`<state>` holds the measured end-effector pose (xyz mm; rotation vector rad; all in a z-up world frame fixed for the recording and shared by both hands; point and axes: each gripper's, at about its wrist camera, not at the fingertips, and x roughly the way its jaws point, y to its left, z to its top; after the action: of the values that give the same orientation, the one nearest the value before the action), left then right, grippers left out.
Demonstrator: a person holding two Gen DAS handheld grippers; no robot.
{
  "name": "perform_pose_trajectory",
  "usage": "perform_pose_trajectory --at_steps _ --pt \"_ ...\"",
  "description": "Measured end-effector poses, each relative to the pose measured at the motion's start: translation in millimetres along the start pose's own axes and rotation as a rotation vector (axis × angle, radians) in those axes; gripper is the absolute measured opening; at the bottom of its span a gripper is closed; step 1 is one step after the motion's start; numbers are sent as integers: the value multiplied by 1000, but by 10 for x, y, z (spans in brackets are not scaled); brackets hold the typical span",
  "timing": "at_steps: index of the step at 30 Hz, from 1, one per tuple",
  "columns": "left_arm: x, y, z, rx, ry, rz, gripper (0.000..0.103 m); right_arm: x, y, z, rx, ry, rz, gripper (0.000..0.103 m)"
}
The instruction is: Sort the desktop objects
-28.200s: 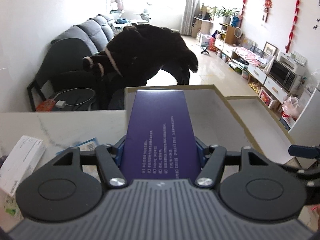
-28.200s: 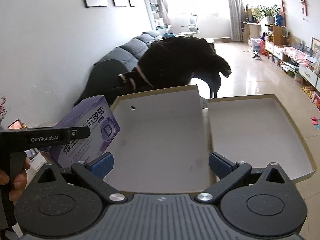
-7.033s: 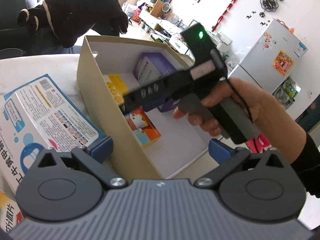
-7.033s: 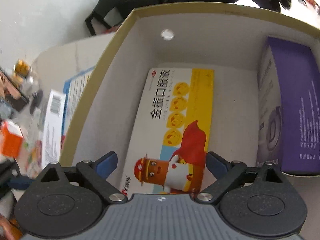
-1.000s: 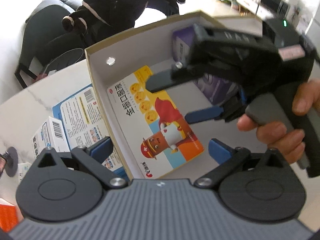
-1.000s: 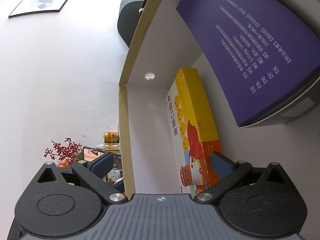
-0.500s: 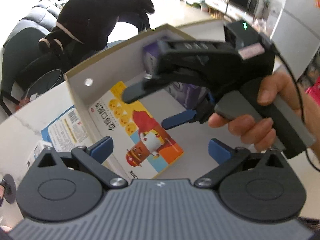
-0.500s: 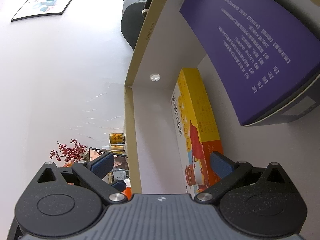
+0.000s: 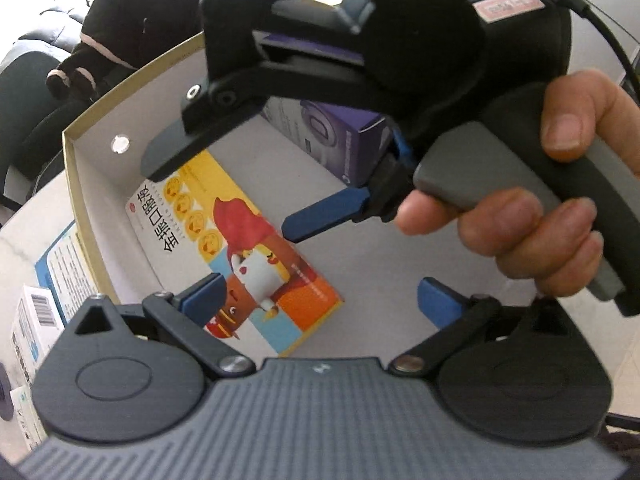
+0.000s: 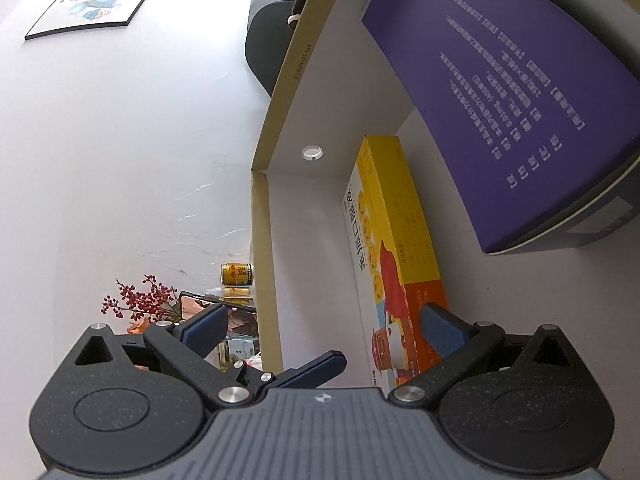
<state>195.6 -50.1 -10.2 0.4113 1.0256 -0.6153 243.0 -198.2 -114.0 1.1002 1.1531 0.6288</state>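
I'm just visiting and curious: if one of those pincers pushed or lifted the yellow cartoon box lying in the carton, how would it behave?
The yellow box looks like thin, flat card, so probably light and fairly stiff, though hard squeezing could dent it. Lying flat on the carton floor, it would likely slide rather than tip or roll. Its low profile may make gripping awkward.

Cartoon-printed box [image 9: 240,256] flat on floor of cardboard tray [image 9: 86,200], ahead of left gripper [image 9: 320,296], against tray's left wall. Tall box [image 9: 340,140] farther in, right of it, behind right gripper [image 9: 332,204]. Outside tray, left of left gripper: leaflet-printed box [image 9: 64,264], then barcode box [image 9: 32,320], on tabletop [image 9: 28,224].
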Motion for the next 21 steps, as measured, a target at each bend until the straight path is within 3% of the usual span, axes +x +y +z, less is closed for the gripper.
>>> perform_pose_trajectory --at_steps 5,8,14,17,21 --pt "47 49 25 53 19 86 103 -5 9 2 0 2 -2 103" --pt "128 28 21 97 46 79 103 -3 15 5 0 5 -5 103" --pt "350 -99 19 168 106 136 103 -3 26 8 -1 8 -5 103" --pt "392 -154 15 210 118 222 103 -1 31 7 -1 9 -5 103" --pt "436 -199 -4 237 129 259 103 -3 36 5 -1 9 6 103"
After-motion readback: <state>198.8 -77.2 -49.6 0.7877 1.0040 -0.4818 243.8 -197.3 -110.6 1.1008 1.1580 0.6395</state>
